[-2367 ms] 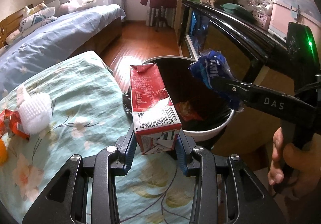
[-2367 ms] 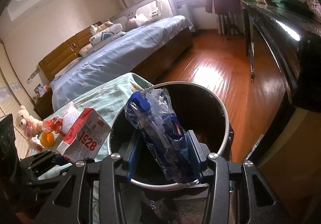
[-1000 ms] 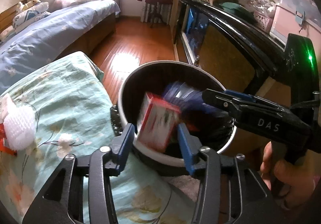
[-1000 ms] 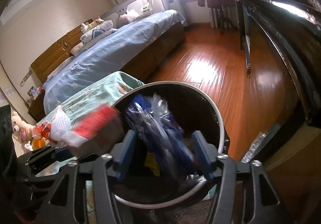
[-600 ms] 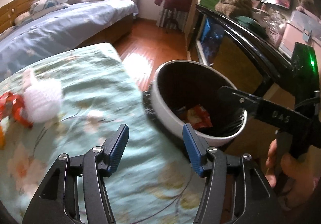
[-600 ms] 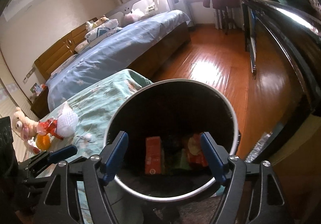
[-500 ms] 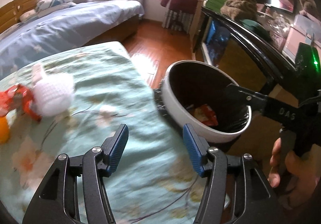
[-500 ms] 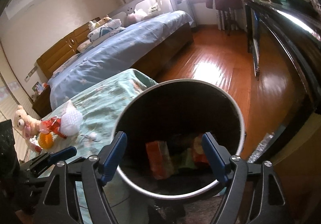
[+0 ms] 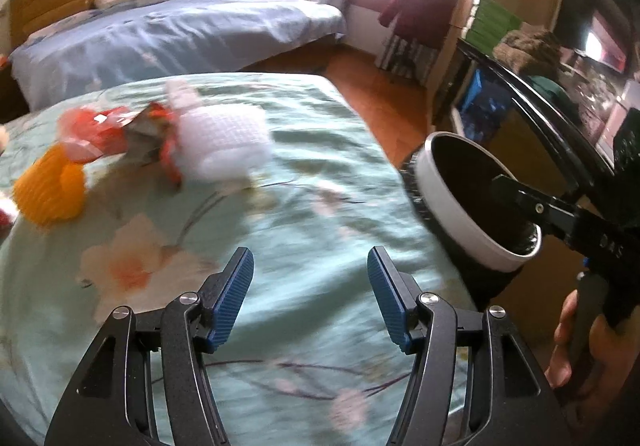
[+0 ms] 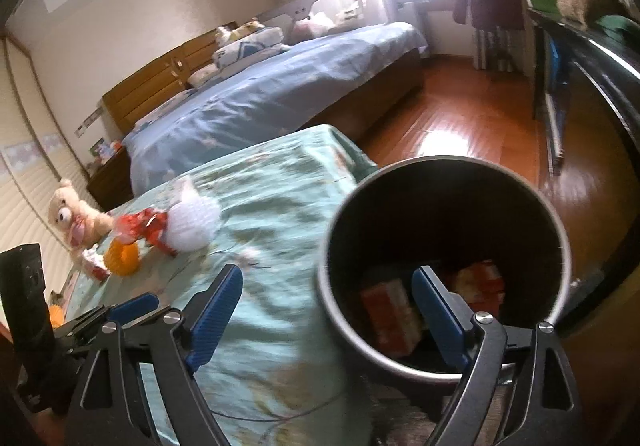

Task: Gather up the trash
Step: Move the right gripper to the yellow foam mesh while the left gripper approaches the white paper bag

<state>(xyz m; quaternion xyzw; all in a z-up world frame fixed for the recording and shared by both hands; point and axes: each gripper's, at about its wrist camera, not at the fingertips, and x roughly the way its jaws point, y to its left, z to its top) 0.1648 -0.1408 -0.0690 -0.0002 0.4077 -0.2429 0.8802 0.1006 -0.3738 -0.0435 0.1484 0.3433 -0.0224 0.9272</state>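
Both tools are empty and spread now. The left tool [image 9: 310, 288] swung off the bin [image 9: 452, 202] toward the wrappers [image 9: 120, 126] ahead-left; carton [image 10: 390, 310] sits inside, under the right tool [image 10: 326, 302].

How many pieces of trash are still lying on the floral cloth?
3 clearly: white foam netting, red wrapper touching its left side, orange foam netting further left. A red-and-white scrap beside the orange one may be a fourth; others may be hidden.

Floral cloth bedspread [image 9: 280, 214] looks matt and creased; the trash bin [image 10: 444, 258] rim is smooth plastic; wooden floor [image 10: 472, 126] gleams glossy.
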